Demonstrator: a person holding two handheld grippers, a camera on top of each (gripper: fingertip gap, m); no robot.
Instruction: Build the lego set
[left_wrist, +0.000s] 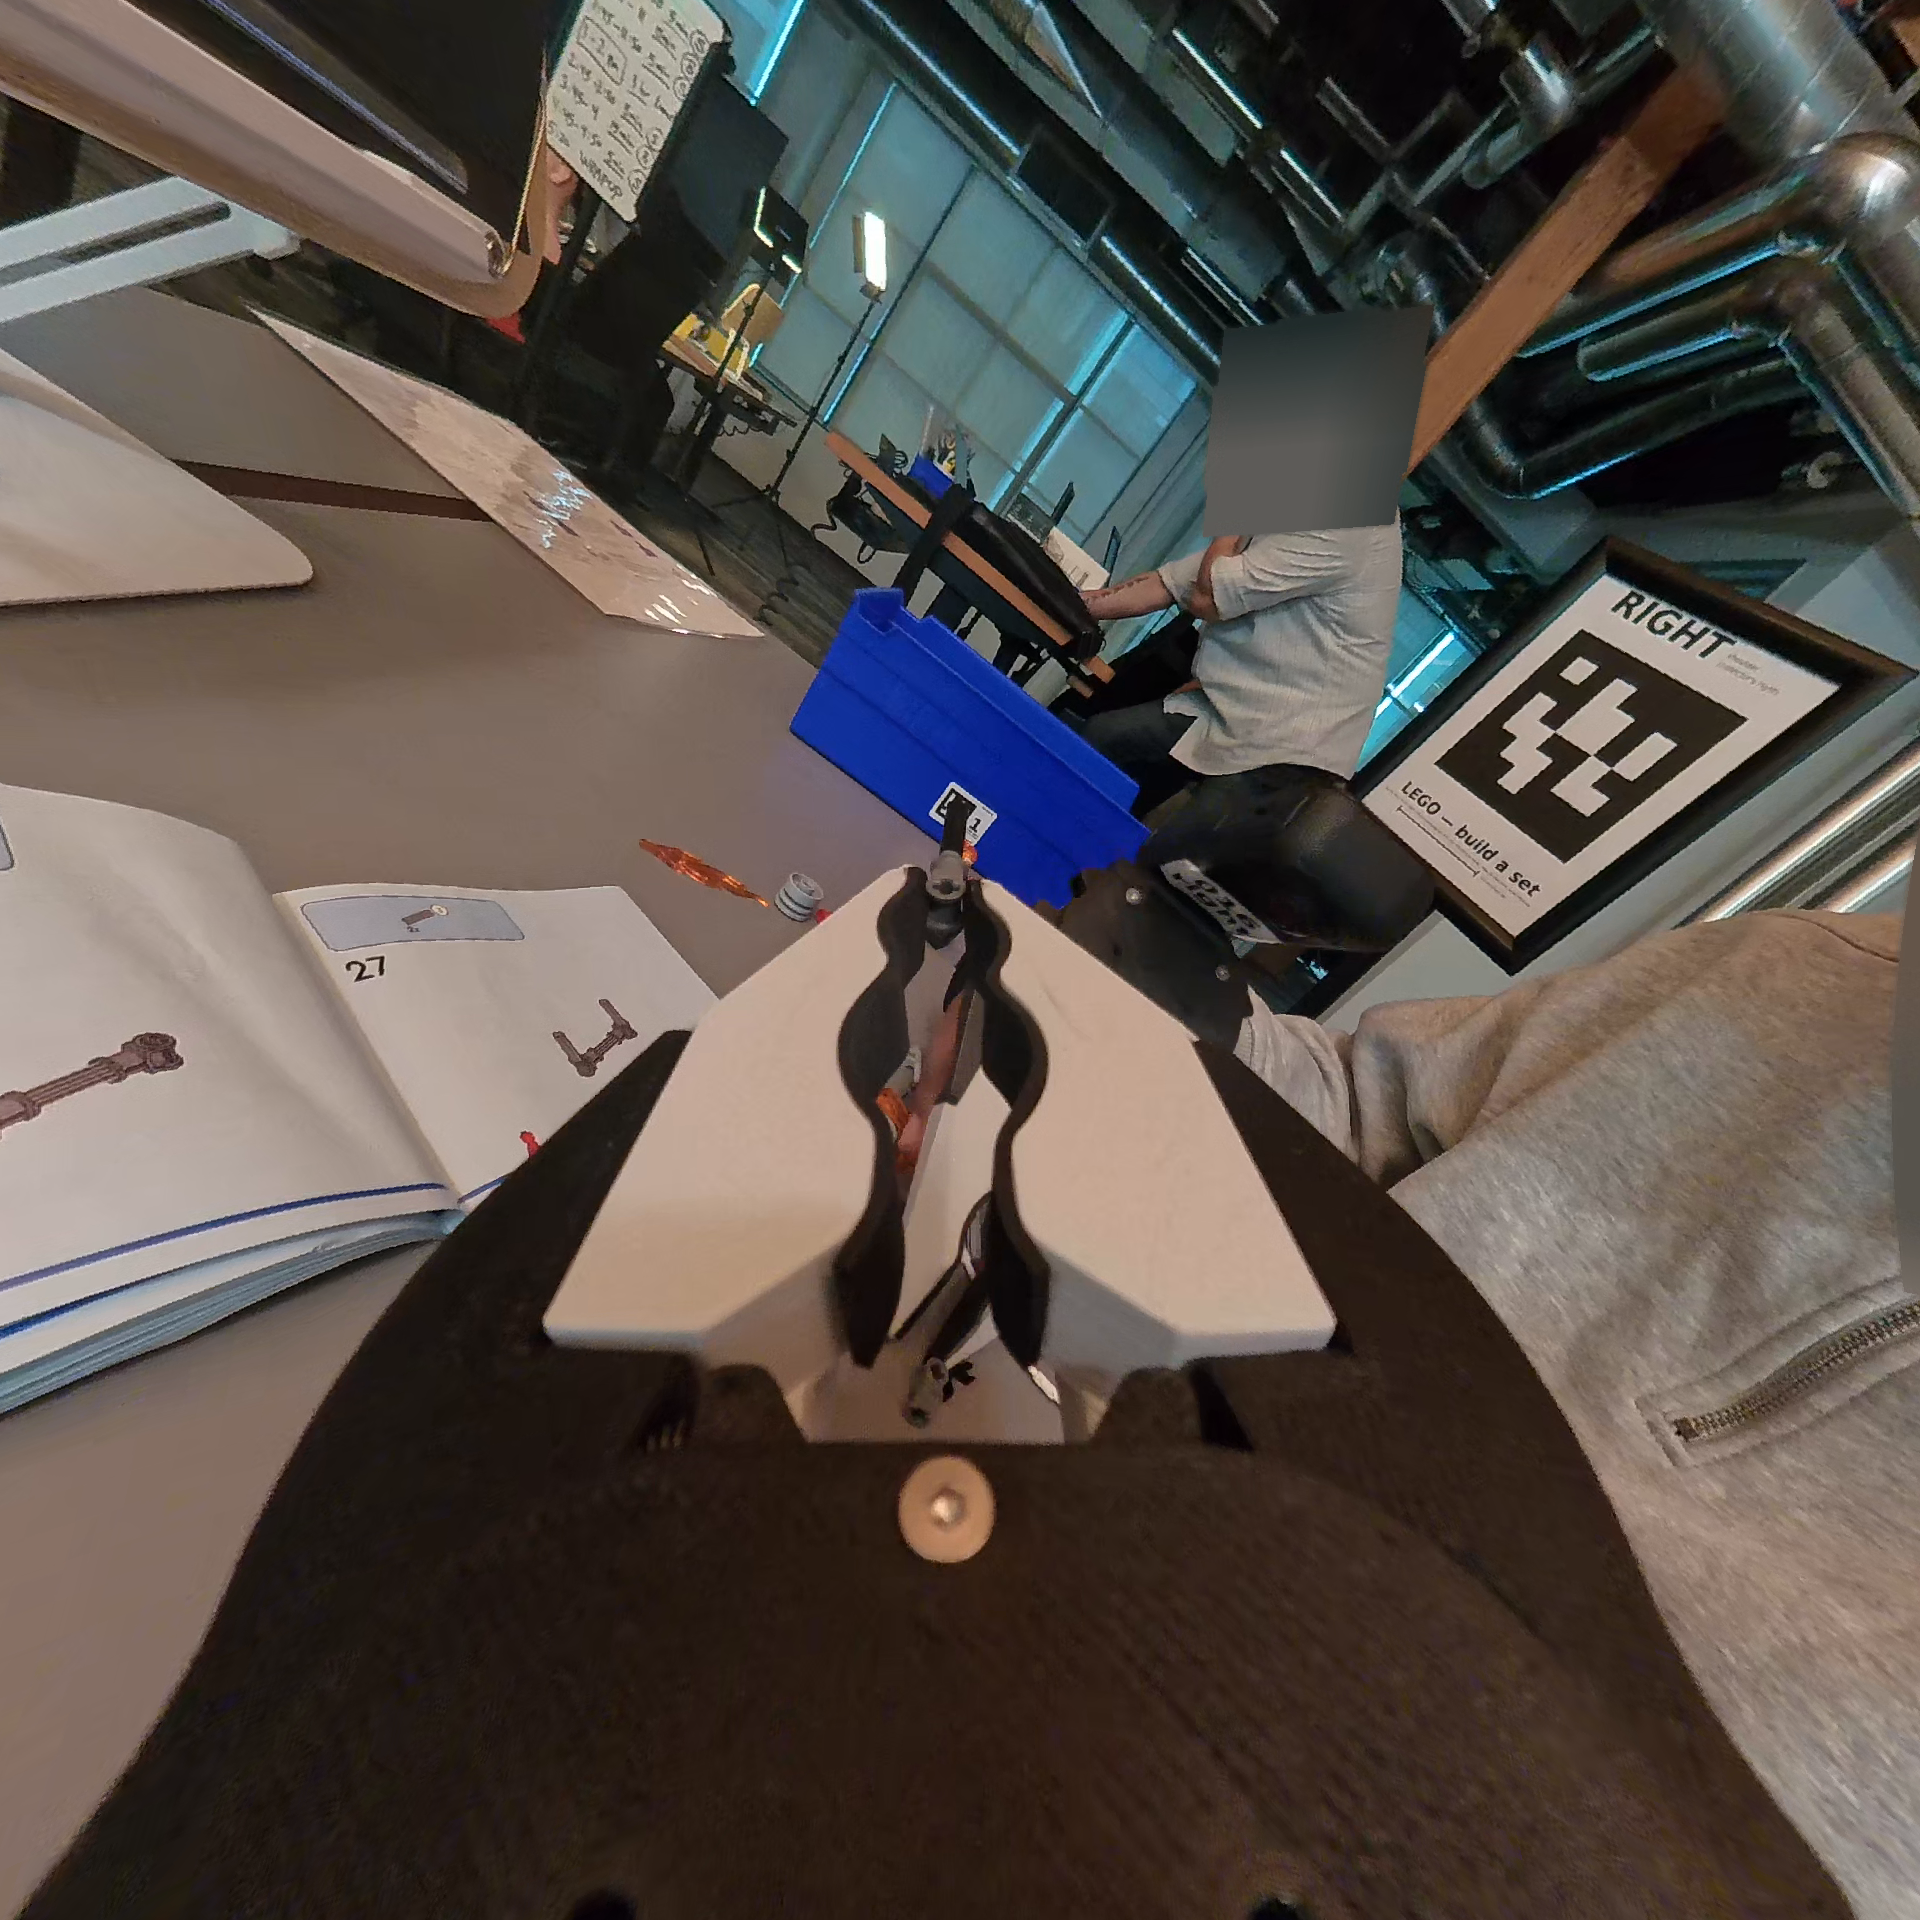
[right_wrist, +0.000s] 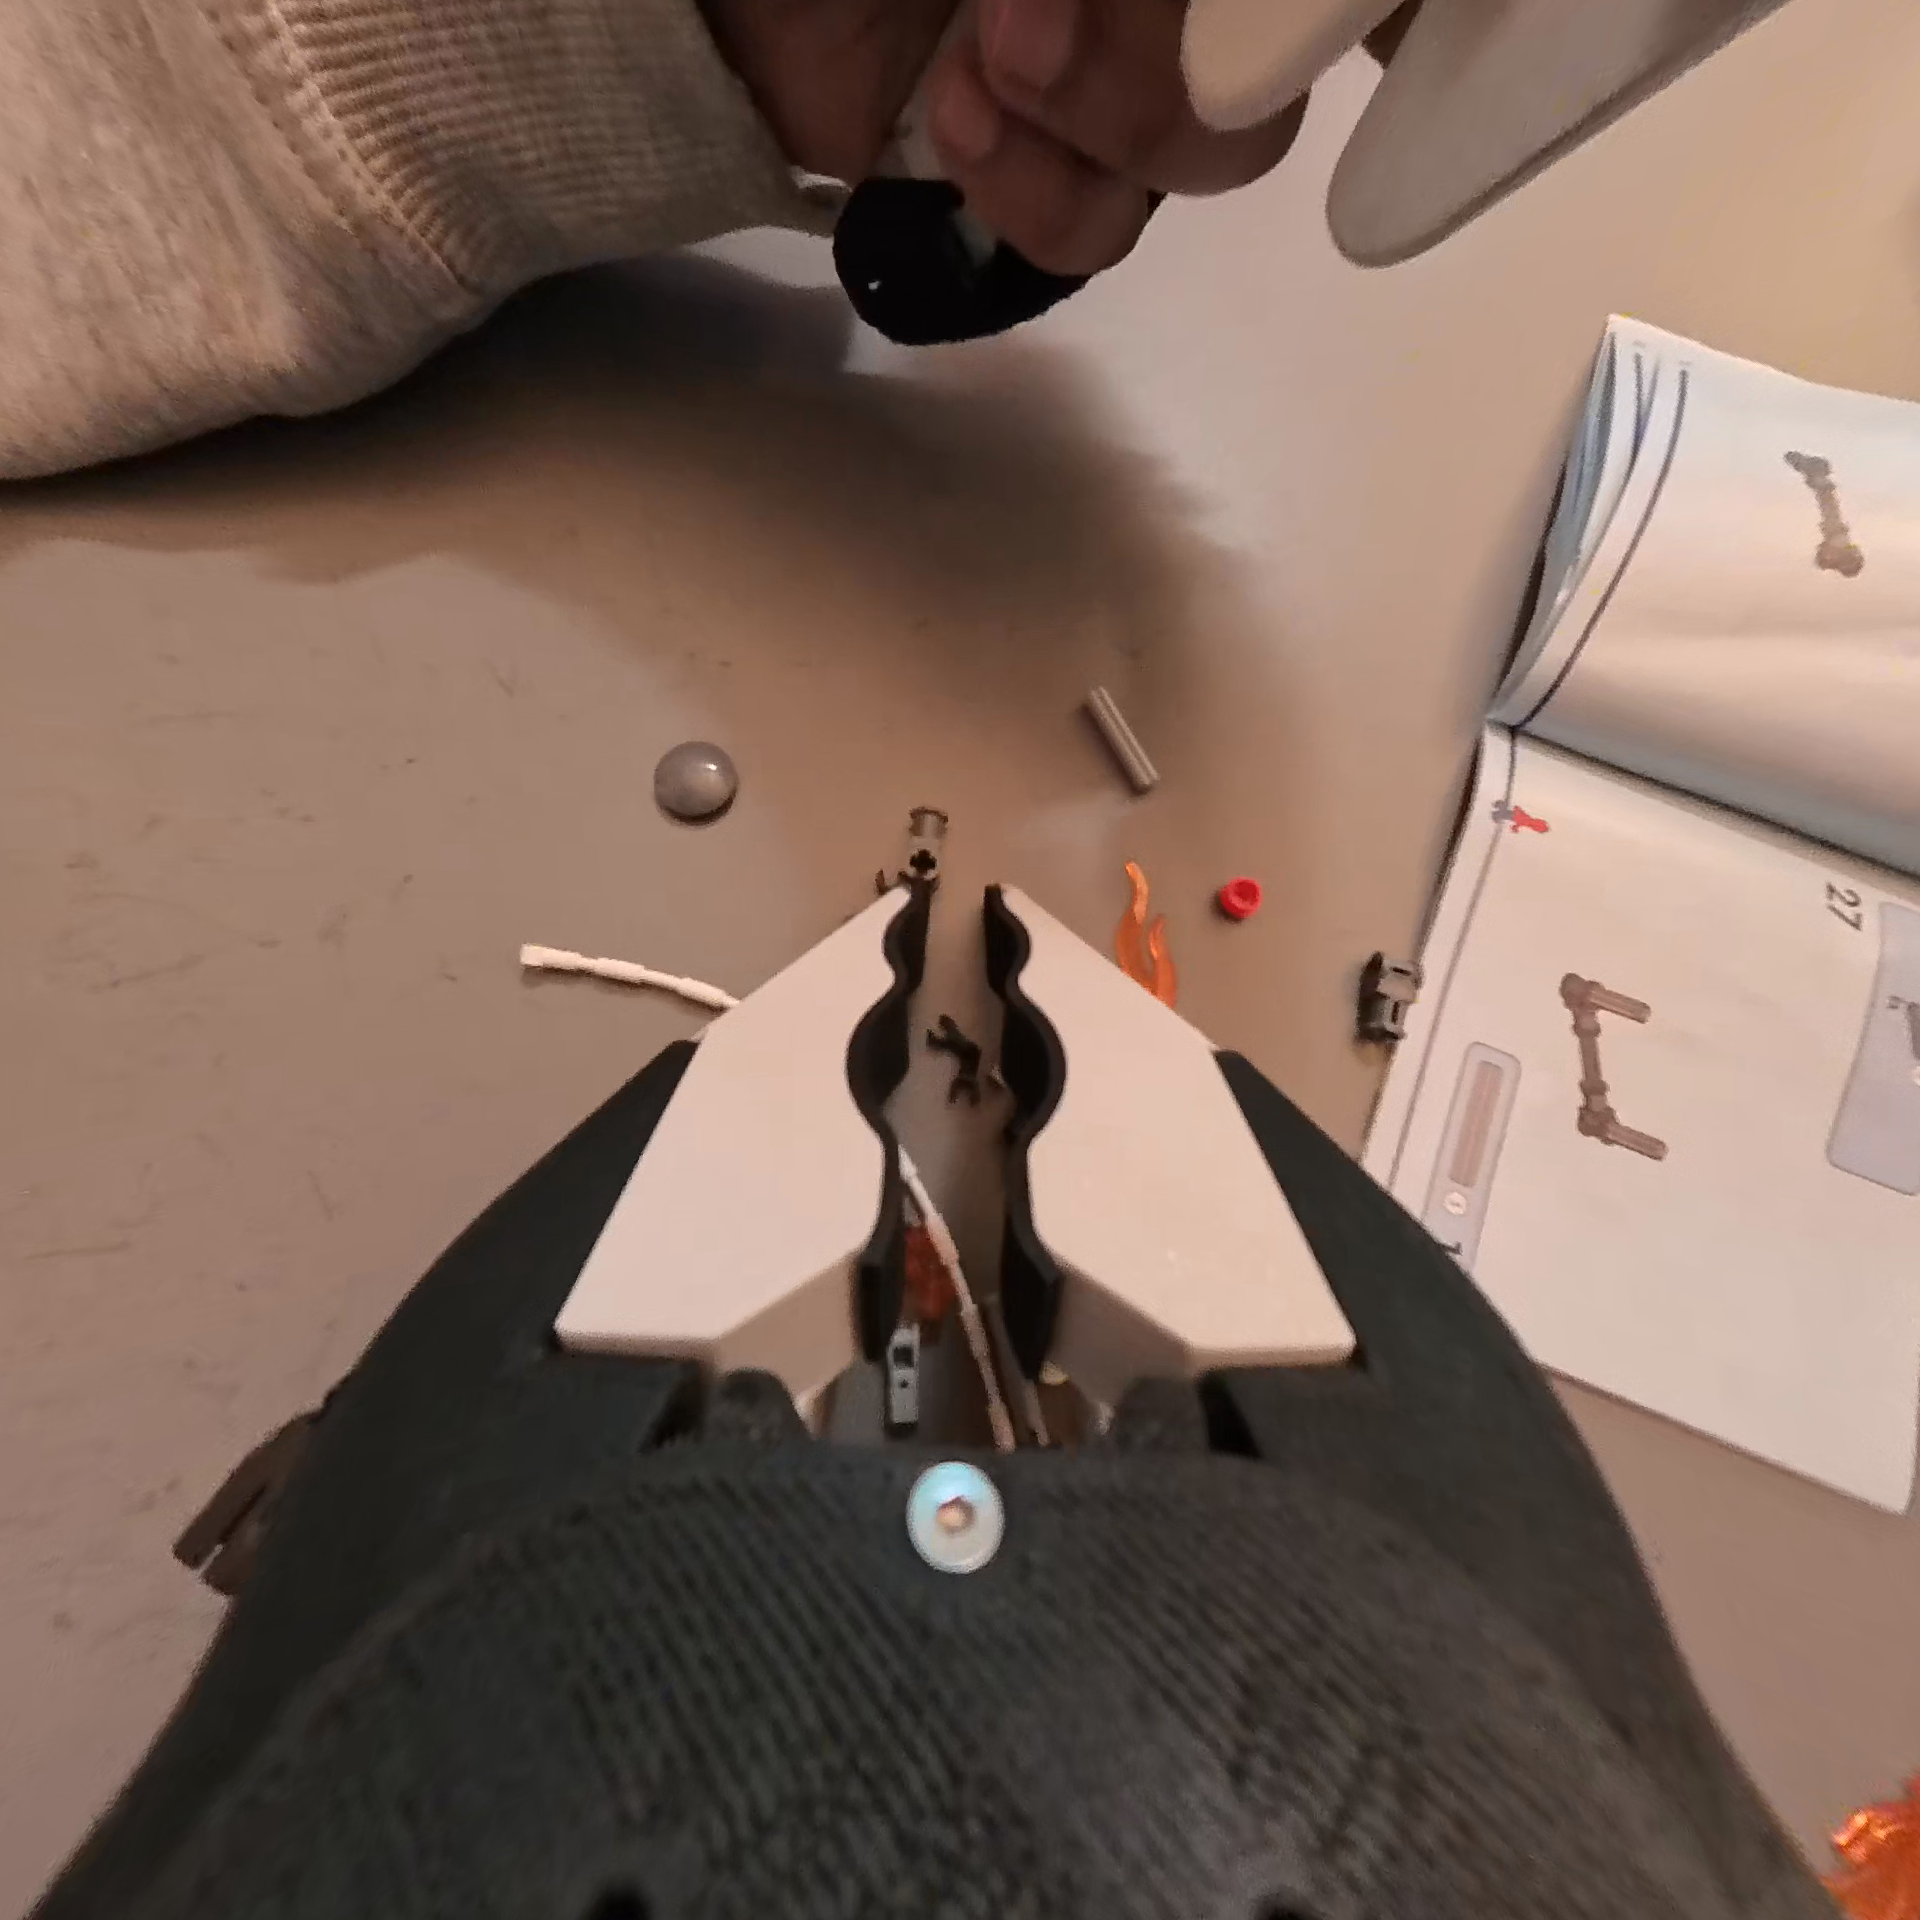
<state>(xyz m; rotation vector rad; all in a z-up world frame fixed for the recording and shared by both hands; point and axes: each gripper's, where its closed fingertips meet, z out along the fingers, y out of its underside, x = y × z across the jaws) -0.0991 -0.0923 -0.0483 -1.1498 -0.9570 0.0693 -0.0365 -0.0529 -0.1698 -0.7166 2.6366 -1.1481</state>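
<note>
In the left wrist view my left gripper (left_wrist: 943, 896) is shut on a small grey and black pin piece (left_wrist: 945, 873) that sticks out past the fingertips, above the grey table (left_wrist: 436, 707). In the right wrist view my right gripper (right_wrist: 951, 899) is slightly open and empty, low over the table. A small dark grey connector (right_wrist: 923, 847) lies just ahead of its left fingertip. A tiny black piece (right_wrist: 961, 1060) shows between the fingers. The open instruction booklet (right_wrist: 1662, 1039) lies to the right and also shows in the left wrist view (left_wrist: 260, 1039).
Loose parts lie around the right gripper: a grey dome (right_wrist: 694, 781), a grey axle (right_wrist: 1122, 740), a red stud (right_wrist: 1241, 898), an orange flame (right_wrist: 1148, 935), a black clip (right_wrist: 1387, 995), a white strip (right_wrist: 623, 971). A blue bin (left_wrist: 956, 748) stands beyond the left gripper. One gripper's finger ends stand about 15 cm off the other's. To reach the grey axle (right_wrist: 1122, 740) in a straight line is about 4 cm for my right fingers, about 12 cm for my left.
</note>
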